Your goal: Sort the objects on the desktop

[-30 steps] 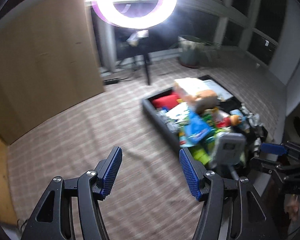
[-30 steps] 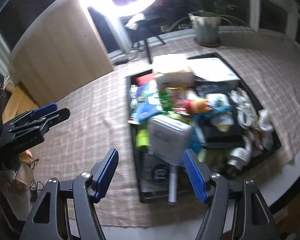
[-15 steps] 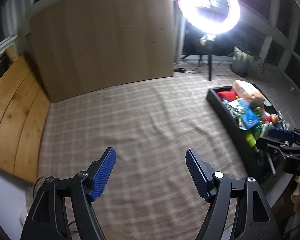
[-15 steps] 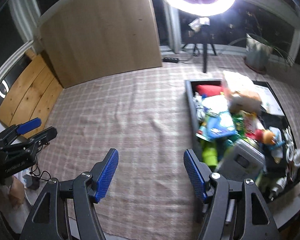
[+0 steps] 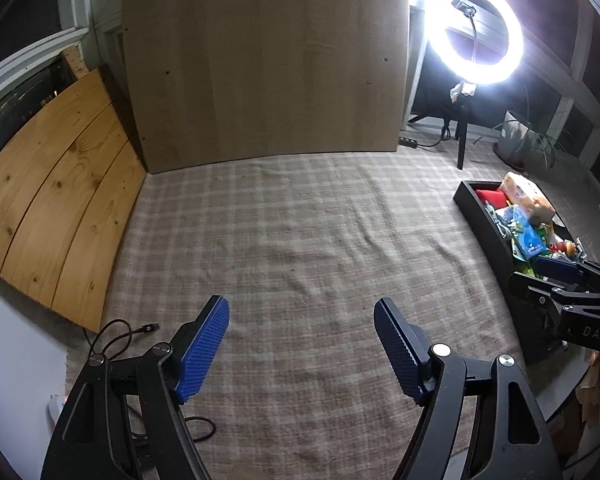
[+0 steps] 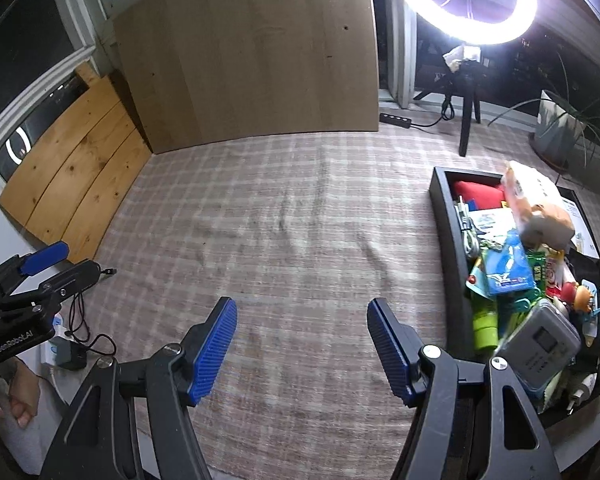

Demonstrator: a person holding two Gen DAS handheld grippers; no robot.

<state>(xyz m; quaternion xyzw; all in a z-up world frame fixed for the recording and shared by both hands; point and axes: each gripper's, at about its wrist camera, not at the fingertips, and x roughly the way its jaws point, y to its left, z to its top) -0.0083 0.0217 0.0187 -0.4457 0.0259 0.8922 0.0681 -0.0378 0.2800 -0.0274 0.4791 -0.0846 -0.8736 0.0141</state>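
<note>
Below, both tools hover over a checked tablecloth [image 5: 300,240]. Left gripper [image 5: 301,344] has just been widening, with nothing between its jaws; right gripper [image 6: 302,344] gapes wide, empty. Black tray [image 6: 446,216] of jumbled objects [image 6: 508,272] sits at the cloth's right edge.

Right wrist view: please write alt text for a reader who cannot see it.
The open right gripper hangs empty over a plaid tablecloth. A black tray heaped with small objects lies to the right, the left gripper shows at the left edge, and a ring light glares behind.
</note>
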